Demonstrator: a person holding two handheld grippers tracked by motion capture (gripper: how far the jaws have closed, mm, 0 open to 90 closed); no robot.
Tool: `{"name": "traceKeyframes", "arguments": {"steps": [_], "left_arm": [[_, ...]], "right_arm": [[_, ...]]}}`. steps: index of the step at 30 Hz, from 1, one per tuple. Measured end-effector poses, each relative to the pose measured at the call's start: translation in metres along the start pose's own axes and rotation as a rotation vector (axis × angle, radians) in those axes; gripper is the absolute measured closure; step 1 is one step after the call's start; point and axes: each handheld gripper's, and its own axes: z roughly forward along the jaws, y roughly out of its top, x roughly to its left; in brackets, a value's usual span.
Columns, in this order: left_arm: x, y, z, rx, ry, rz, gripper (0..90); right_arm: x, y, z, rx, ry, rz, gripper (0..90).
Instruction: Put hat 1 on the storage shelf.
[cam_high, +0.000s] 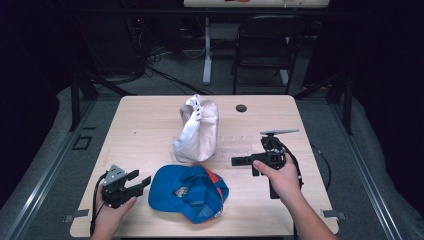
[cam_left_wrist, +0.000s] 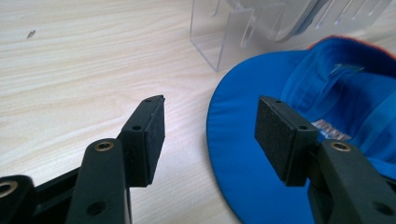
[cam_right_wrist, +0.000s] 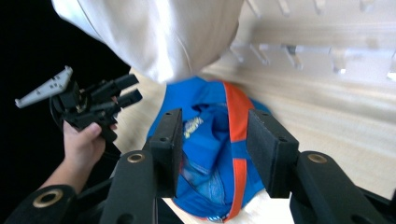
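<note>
A blue cap (cam_high: 187, 192) lies upturned near the front of the surface (cam_high: 145, 130), with a white cap (cam_high: 197, 129) on a clear rack behind it. The left gripper (cam_high: 141, 181), jaws wide, sits just left of its brim; the right gripper (cam_high: 237, 161), jaws wide, hovers at its right

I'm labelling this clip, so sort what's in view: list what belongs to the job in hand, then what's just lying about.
In the job:
- blue fabric cap with orange trim, lying upside down
- left gripper, jaws open beside the cap's brim
- right gripper, jaws open

Lying about:
- white fabric cap on a clear plastic rack
- black chair behind the light wooden table
</note>
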Motion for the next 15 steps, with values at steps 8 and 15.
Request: {"name": "traceKeyframes", "arguments": {"steps": [8,15], "left_arm": [[-0.001,-0.002,0.003,0.027,-0.016,-0.005,45.7],[-0.001,-0.004,0.006,0.037,-0.012,0.011,46.3]], "right_arm": [[-0.01,-0.029,0.017,0.007,-0.021,-0.019,57.5],[-0.015,-0.053,0.032,0.052,-0.013,-0.038,57.7]]}}
